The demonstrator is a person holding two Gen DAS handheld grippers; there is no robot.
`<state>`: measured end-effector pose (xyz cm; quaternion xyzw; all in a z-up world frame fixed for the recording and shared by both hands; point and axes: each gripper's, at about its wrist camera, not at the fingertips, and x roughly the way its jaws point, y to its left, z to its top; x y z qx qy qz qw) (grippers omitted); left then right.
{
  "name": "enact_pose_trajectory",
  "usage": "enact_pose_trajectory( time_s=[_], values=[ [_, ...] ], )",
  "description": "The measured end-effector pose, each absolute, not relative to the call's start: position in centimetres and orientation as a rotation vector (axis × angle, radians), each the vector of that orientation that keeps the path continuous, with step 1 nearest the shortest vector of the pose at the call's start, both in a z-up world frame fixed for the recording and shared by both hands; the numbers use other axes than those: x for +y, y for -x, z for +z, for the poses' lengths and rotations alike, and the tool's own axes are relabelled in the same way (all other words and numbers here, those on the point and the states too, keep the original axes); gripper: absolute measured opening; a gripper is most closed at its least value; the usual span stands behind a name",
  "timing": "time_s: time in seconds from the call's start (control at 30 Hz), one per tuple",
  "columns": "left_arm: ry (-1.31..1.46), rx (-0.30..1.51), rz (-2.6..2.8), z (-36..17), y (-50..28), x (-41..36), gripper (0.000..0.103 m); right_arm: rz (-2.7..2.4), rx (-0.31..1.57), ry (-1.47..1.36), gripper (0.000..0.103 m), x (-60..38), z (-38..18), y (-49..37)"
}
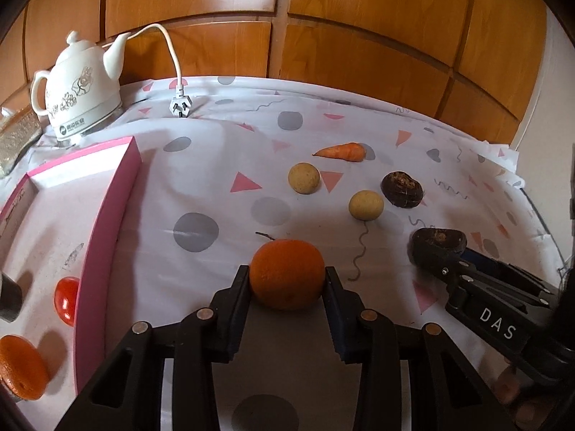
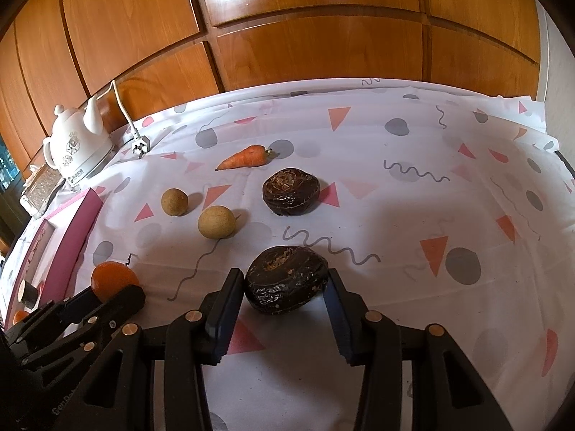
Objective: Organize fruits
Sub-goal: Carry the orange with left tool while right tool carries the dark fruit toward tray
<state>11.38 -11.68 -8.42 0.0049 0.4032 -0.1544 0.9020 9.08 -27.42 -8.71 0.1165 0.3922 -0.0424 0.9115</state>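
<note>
An orange (image 1: pixel 286 273) is pinched between the fingers of the left gripper (image 1: pixel 287 280); a dark brown fruit (image 2: pixel 286 279) is bracketed by the fingers of the right gripper (image 2: pixel 285 287), contact uncertain. Beyond them two tan round fruits (image 2: pixel 216 222), a carrot (image 2: pixel 245 157) and another dark fruit (image 2: pixel 290 191) are scattered. A pink tray (image 1: pixel 107 212) with a tomato (image 1: pixel 66 300) is seen left. The tabletop is covered by a patterned cloth (image 2: pixel 413 186), backed by wooden panels (image 2: pixel 305 43) and a white kettle (image 1: pixel 79 88).

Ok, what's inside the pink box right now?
In the left wrist view the pink box holds a red tomato, an orange and, at the frame's edge, part of a dark object that can't be identified. The box's near wall covers part of the tomato.
</note>
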Motion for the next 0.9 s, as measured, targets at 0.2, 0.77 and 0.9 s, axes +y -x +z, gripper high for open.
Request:
enact_pose_trajectory(
  time_s=[0.2, 0.77, 0.9],
  values=[
    [-0.011, 0.831, -0.324, -8.50, -11.31, -11.64, 0.040, -0.086, 0.823, -0.232, 0.044, -27.33, -8.99, -9.31],
    [-0.028, 0.822, -0.319, -8.61, -11.18, -11.87, 0.040, -0.106, 0.830, -0.205, 0.041, -26.95, -9.12, -9.39],
    [-0.028, 0.823, -0.317, -8.48, -11.13, -11.84, 0.039, -0.110, 0.830, -0.204, 0.039, -26.97, -9.12, -9.35]
  ],
)
